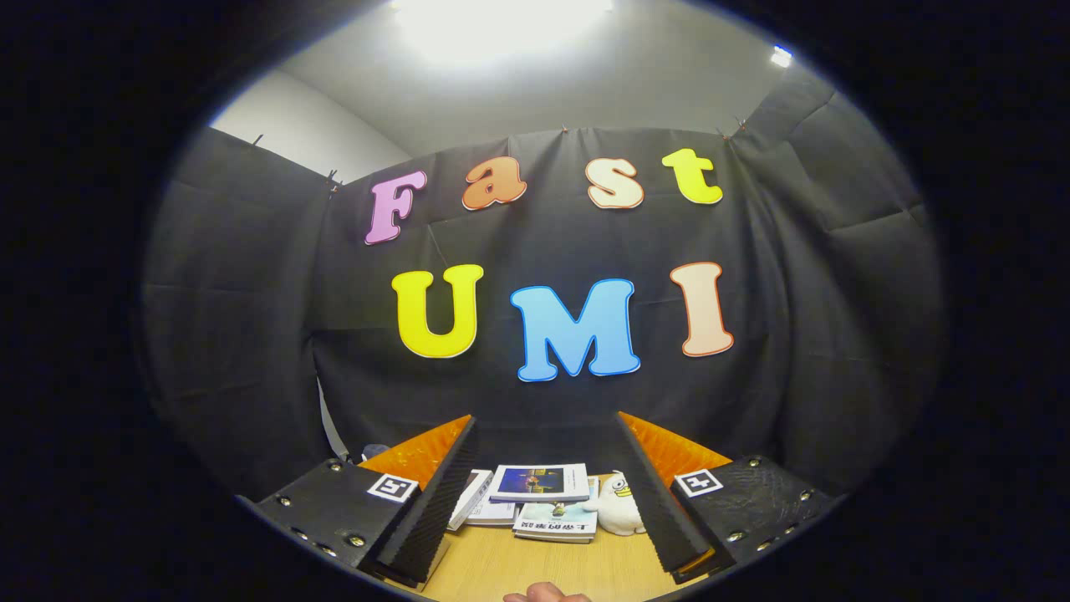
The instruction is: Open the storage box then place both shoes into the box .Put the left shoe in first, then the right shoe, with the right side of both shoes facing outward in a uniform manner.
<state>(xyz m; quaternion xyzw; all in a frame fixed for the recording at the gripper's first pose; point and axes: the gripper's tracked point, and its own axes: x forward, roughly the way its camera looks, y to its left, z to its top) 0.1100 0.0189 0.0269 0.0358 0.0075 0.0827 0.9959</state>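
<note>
My gripper (547, 426) is held up and level, pointing at the booth's black back wall. Its two black ribbed fingers (435, 493) stand wide apart with nothing between them. Down between the fingers I see a strip of wooden table (535, 564).
A few stacked books (539, 483) lie on the table between and beyond the fingers. A small white plush toy (619, 503) sits just right of them, against the right finger. A fingertip of a person's hand (545, 594) shows at the near table edge.
</note>
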